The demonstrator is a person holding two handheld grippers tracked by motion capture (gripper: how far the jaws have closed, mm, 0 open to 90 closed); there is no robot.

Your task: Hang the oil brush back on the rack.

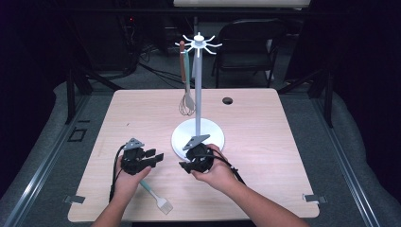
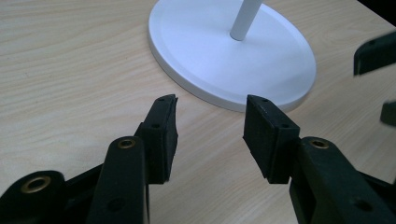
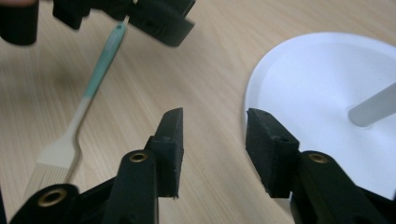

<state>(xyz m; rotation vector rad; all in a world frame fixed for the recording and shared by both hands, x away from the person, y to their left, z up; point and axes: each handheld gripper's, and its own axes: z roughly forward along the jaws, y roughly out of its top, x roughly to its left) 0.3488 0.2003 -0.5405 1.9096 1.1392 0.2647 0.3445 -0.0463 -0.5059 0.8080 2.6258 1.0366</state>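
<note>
Both grippers, left gripper [image 1: 152,157] and right gripper [image 1: 190,164], hover empty with jaws apart, so picking up the teal-handled silicone pastry brush [image 1: 155,194] near the white round-based utensil stand [image 1: 197,135] likely comes next.

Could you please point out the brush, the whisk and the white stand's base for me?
brush [image 1: 156,195]: high view, on its teal handle.
whisk [image 1: 187,107]: high view, on its wire head, hanging from the stand.
stand's base [image 2: 205,51]: left gripper view, on the bare white disc.
</note>
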